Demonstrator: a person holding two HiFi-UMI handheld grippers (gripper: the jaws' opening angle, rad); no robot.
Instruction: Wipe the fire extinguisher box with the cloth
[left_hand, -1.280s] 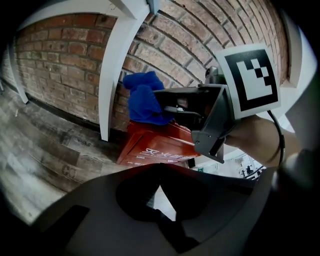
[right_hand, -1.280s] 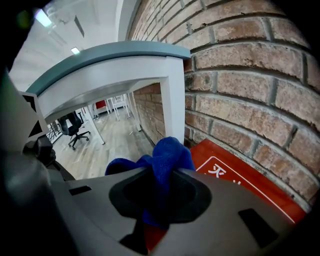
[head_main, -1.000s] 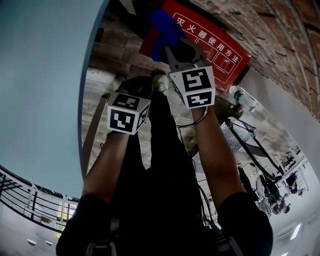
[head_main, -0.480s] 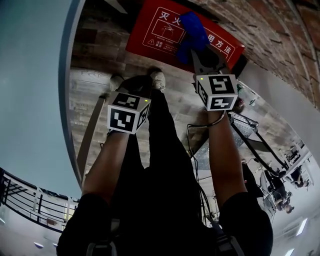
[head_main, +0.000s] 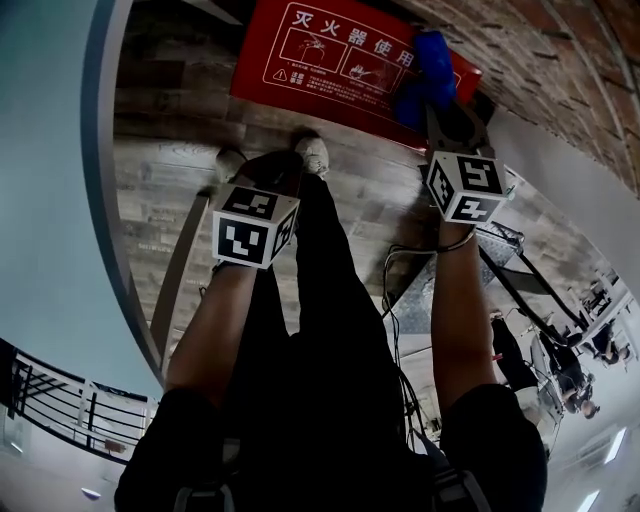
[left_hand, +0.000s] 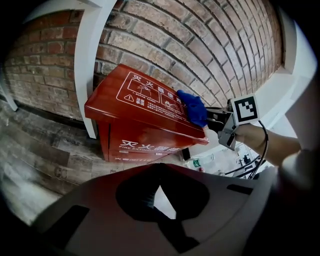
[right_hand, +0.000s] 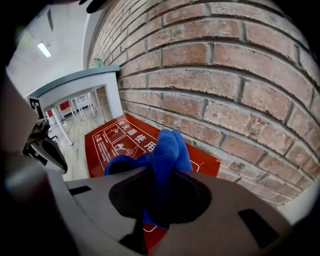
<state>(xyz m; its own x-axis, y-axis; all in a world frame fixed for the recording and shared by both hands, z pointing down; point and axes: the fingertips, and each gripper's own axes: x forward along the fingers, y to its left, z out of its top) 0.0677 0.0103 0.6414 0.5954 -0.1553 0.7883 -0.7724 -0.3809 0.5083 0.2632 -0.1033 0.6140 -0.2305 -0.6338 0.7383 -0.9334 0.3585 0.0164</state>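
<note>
The red fire extinguisher box (head_main: 320, 55) stands against the brick wall, its sloping lid printed with white characters and pictures. My right gripper (head_main: 440, 108) is shut on a blue cloth (head_main: 425, 72) and presses it on the lid's right end. In the right gripper view the cloth (right_hand: 167, 150) bulges out of the right gripper (right_hand: 159, 200) over the box lid (right_hand: 107, 145). The left gripper (left_hand: 161, 210) hangs back from the box (left_hand: 135, 115), shut and holding nothing. From there I also see the cloth (left_hand: 194, 107) near the lid's right corner.
A brick wall (right_hand: 215, 75) rises right behind the box, with a white pillar (left_hand: 87, 60) at the box's left. The person's legs and shoes (head_main: 312, 155) stand on wood-look flooring before the box. A metal trolley frame (head_main: 500, 265) is at the right.
My right gripper has carried the cloth rightward along the lid, from its left part to its right end. The left gripper has stayed put.
</note>
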